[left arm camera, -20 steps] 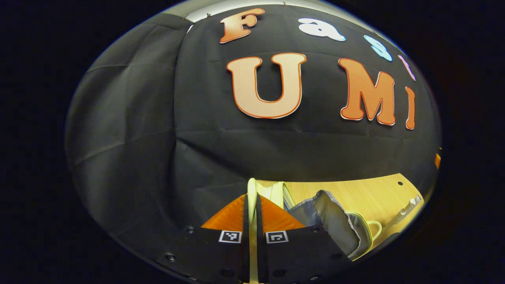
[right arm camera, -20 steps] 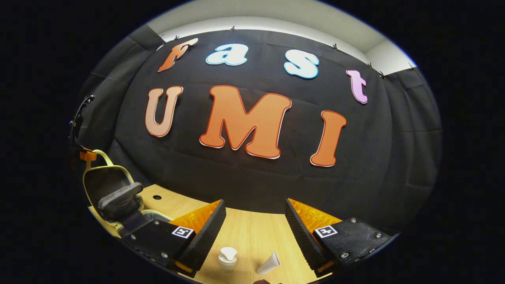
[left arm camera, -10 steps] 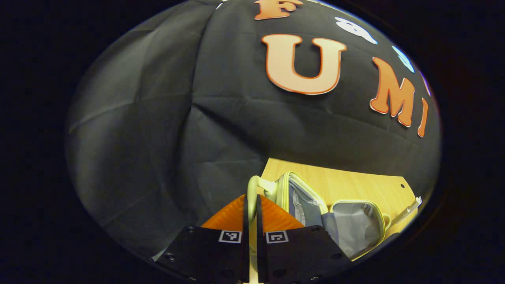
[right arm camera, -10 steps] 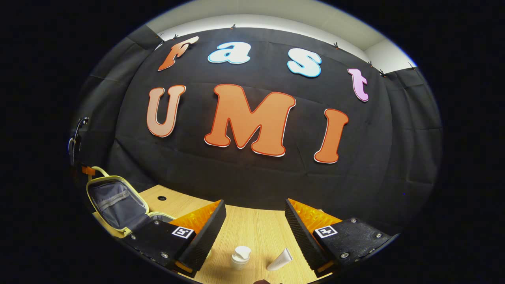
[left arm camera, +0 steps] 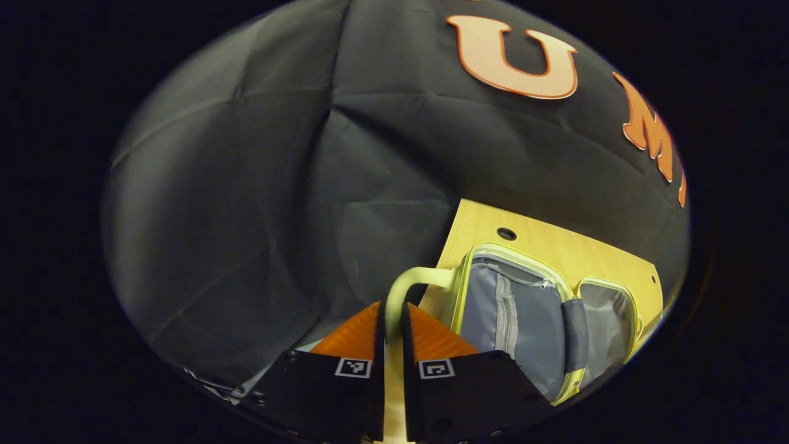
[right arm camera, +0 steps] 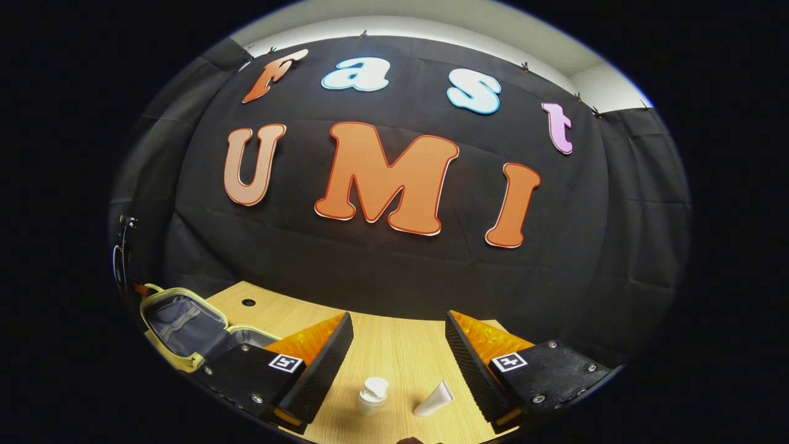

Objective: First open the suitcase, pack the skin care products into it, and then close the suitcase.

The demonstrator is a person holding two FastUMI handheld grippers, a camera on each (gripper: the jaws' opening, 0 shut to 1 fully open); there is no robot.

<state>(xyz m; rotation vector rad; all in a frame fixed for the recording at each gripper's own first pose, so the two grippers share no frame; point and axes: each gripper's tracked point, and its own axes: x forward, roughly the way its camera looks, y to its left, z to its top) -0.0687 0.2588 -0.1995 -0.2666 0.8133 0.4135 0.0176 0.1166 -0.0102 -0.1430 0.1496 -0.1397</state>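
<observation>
Nearest, in the left gripper view, the left gripper [left arm camera: 390, 345] is clenched on the pale yellow-green looped handle [left arm camera: 402, 288] of the small soft suitcase [left arm camera: 524, 320] with yellow piping and grey lining, both fingers pressing the loop. Beyond it, the lid is swung open toward the table's left edge, the zipped grey pocket exposed, and the other half lies to the right on the light wooden table [left arm camera: 555, 243]. Should the handle be let go abruptly, the lid could fall back shut or slide off the near edge.

In the right gripper view, the right gripper [right arm camera: 394, 351] is held with jaws released above the table, and a small white jar [right arm camera: 373, 394] and a white squeeze tube [right arm camera: 434, 399] sit just beyond, apart. The tube, being light and tapered, could be knocked away or squeezed out by an off-centre grasp.
</observation>
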